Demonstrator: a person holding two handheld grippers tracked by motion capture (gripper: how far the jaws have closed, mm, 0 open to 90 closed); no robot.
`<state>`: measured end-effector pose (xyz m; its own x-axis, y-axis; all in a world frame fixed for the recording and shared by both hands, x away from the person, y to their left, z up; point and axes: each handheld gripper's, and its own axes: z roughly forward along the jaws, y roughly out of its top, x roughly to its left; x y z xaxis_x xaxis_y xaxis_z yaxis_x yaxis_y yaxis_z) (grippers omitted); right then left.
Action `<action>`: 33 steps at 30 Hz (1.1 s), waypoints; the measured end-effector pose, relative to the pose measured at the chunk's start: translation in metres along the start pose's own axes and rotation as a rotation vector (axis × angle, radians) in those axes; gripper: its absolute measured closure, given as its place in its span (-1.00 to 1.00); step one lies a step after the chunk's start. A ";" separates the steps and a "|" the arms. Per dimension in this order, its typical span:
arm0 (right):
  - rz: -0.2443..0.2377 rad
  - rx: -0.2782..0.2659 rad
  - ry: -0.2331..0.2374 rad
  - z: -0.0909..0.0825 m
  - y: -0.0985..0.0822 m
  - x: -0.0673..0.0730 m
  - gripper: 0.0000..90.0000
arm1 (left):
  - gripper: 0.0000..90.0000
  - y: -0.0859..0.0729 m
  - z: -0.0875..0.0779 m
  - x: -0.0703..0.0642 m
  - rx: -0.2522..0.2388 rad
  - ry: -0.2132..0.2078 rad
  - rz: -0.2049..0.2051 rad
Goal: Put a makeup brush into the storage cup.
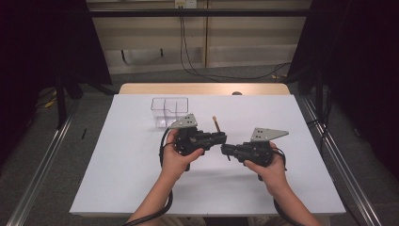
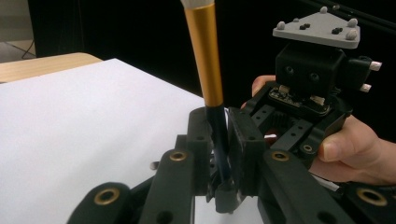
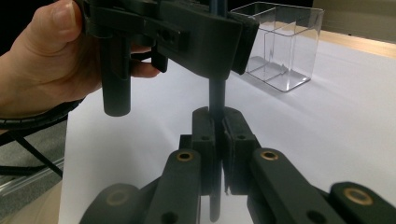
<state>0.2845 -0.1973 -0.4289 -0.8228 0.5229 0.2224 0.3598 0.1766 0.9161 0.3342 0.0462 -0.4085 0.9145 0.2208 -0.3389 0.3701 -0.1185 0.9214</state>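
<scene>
A brush with a gold ferrule (image 2: pixel 205 56), pale bristles and a dark thin handle stands nearly upright between both grippers over the white table (image 1: pixel 131 169). My left gripper (image 2: pixel 219 123) is shut on the handle just below the ferrule. My right gripper (image 3: pixel 218 122) is shut on the same handle (image 3: pixel 216 93) lower down. In the high view the left gripper (image 1: pixel 222 137) and right gripper (image 1: pixel 225 149) meet tip to tip at the table's middle, with the brush (image 1: pixel 216 123) sticking up behind them. The bristle tip is cut off in the left gripper view.
A clear plastic container (image 1: pixel 169 111) with inner dividers stands on the table behind the left gripper, seen again in the right gripper view (image 3: pixel 280 46). A wooden edge (image 1: pixel 202 88) runs along the table's far side. Cables lie on the floor beyond.
</scene>
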 end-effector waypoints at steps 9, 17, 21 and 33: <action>0.016 -0.009 -0.011 0.004 0.000 0.002 0.89 | 0.85 0.000 0.004 -0.003 -0.018 0.001 0.036; 0.030 -0.020 -0.014 0.004 -0.001 0.002 0.89 | 0.85 -0.003 0.006 -0.003 -0.041 0.005 0.043; 0.029 -0.028 -0.011 0.005 -0.001 0.002 0.88 | 0.85 -0.002 0.005 -0.004 -0.045 0.007 0.051; -0.004 -0.069 -0.005 0.003 -0.002 0.003 0.01 | 0.85 0.002 -0.004 -0.005 -0.052 0.021 0.086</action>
<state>0.2827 -0.1934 -0.4308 -0.8219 0.5266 0.2172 0.3253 0.1208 0.9378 0.3302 0.0487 -0.4041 0.9385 0.2327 -0.2549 0.2812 -0.0871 0.9557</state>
